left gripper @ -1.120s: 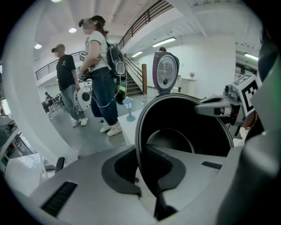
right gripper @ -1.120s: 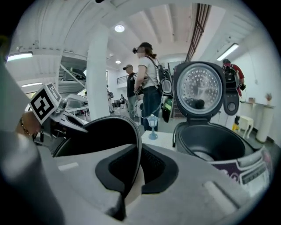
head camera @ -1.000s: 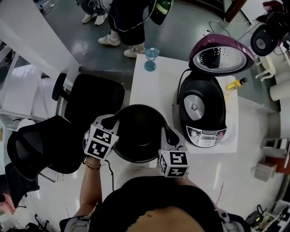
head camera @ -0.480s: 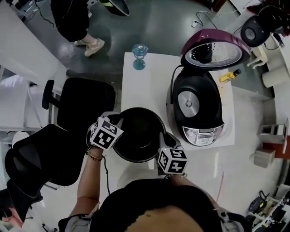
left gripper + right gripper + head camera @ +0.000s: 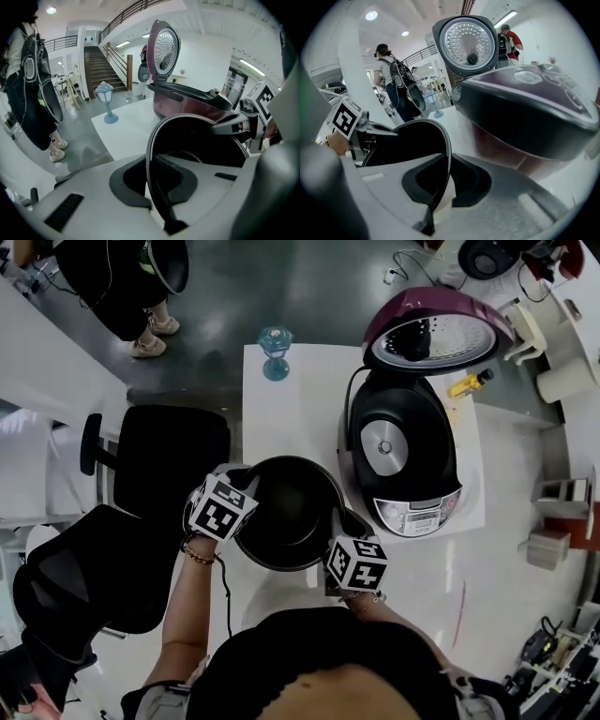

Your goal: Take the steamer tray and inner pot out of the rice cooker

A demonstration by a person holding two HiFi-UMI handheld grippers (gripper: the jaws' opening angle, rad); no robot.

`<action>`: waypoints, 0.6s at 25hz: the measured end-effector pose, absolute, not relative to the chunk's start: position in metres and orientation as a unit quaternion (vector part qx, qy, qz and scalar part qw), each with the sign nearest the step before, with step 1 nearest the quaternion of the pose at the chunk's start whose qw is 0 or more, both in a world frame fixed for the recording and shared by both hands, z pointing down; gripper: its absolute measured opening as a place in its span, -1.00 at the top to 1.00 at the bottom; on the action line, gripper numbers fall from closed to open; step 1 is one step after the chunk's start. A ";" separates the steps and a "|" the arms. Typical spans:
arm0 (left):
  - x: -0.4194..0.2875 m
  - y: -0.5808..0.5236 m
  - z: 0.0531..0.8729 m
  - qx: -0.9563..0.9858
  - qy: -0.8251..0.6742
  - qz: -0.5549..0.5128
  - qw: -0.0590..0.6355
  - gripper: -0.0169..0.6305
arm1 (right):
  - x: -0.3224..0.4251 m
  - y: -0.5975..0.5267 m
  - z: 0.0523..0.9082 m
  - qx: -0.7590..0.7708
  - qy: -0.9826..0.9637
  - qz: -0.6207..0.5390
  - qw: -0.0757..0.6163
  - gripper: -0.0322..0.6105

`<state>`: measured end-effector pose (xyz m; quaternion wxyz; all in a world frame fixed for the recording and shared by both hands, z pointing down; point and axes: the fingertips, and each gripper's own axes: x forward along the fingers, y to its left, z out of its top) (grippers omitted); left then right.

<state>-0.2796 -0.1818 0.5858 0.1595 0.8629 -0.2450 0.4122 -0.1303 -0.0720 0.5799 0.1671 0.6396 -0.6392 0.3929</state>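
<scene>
I am keeping the left gripper with its fingers pinched on the thin rim of the inner pot, and the right gripper is clamping the opposite rim. The pot is hanging over the tabletop, just left of the rice cooker. I am judging it stiff, light and slick, so opposed rim grips suit it.

Left gripper clamped on the left rim of the inner pot; right gripper clamped on the opposite rim. Both point obliquely downward over the surface near edge. Left forearm extended, bare.
</scene>
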 end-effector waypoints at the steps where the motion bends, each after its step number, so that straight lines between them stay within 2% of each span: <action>1: -0.278 -0.183 0.587 0.863 -0.244 0.411 0.161 0.89 | -0.129 -0.073 0.580 0.641 -0.638 0.392 0.166 0.83; 15: -0.266 -0.197 0.587 0.871 -0.227 0.411 0.143 0.89 | -0.119 -0.083 0.580 0.670 -0.619 0.381 0.148 0.83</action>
